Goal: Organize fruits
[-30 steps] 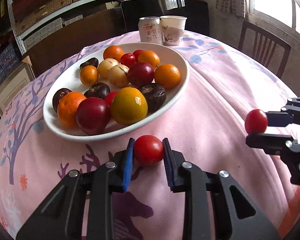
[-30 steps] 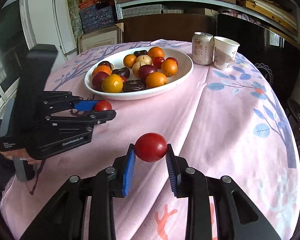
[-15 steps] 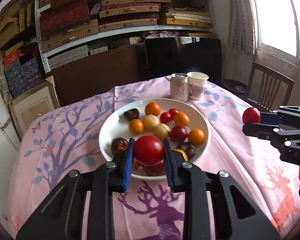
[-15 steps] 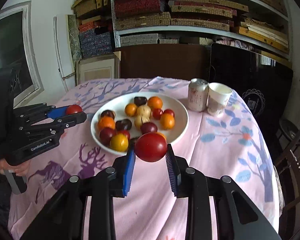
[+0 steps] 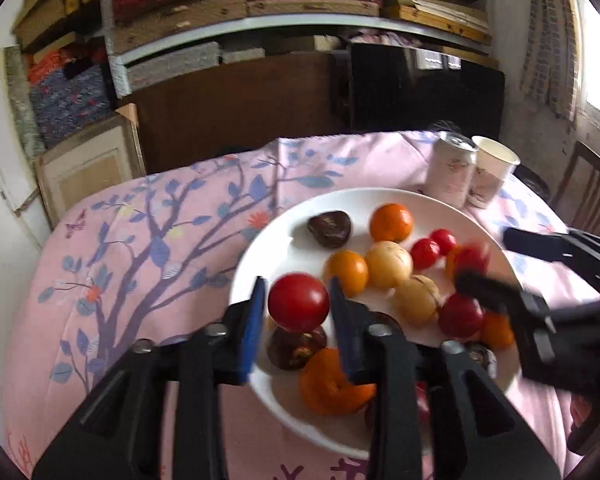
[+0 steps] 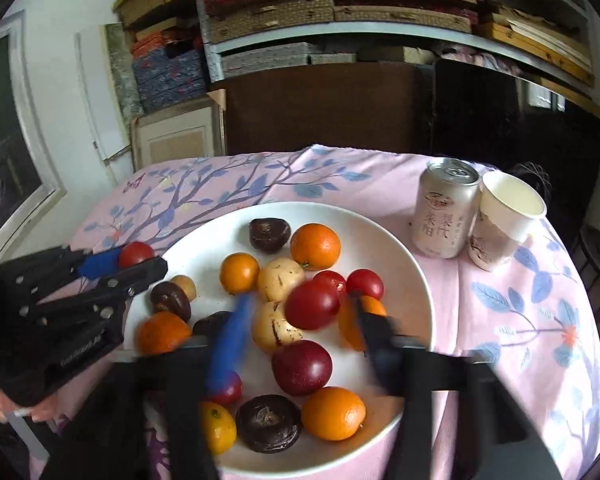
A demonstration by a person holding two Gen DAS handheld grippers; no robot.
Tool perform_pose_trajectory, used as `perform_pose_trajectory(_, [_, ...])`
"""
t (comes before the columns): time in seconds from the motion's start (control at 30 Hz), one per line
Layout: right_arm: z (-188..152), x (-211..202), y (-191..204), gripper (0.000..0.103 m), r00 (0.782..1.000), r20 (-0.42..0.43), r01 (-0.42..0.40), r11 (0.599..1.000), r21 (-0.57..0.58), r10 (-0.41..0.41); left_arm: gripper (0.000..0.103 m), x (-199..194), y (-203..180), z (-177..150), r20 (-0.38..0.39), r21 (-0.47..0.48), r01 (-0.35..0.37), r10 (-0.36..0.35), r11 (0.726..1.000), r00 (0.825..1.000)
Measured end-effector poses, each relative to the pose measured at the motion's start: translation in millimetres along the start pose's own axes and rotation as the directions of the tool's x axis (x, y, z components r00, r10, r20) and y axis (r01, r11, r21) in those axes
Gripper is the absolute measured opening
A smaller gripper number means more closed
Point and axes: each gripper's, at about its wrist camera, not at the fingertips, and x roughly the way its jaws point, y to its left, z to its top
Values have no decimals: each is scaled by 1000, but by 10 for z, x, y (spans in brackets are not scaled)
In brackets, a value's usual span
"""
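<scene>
A white plate [image 5: 288, 248] [image 6: 384, 248] on the pink tablecloth holds several oranges, red tomatoes, pale fruits and dark brown fruits. My left gripper [image 5: 298, 292] [image 6: 140, 260] hovers over the plate's near left rim. Its jaws are opening, with both pads still against a red tomato [image 5: 298, 302] [image 6: 135, 253]. My right gripper [image 6: 298, 300] hangs over the middle of the plate, blurred. Its jaws are opening wide, and a second red tomato [image 6: 312, 304] [image 5: 474, 258] sits loose between them, clear of both pads.
A drink can [image 6: 446, 208] and a white paper cup [image 6: 508, 220] stand just behind the plate on the right. A wooden chair [image 5: 592, 196] is at the table's far right. Shelves of boxes fill the wall behind. A hand [image 6: 4, 408] grips the left tool.
Both grippers swung from over the cloth to above the plate. The right jaws spread apart and let go of their tomato. The left still carries its tomato.
</scene>
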Motion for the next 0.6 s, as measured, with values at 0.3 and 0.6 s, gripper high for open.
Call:
perform_pose_trajectory(0.3, [-421,-701,-166,99,991,-4,131,989,76,-131,99,-797,69,-418,120,10,-36,35,999,992])
perform_pose_trajectory(0.6, [-1182,-1799,259,99,937,143,304,946,111,-318,99,-2017,-70,-1165,216,46,-70,59,996,975])
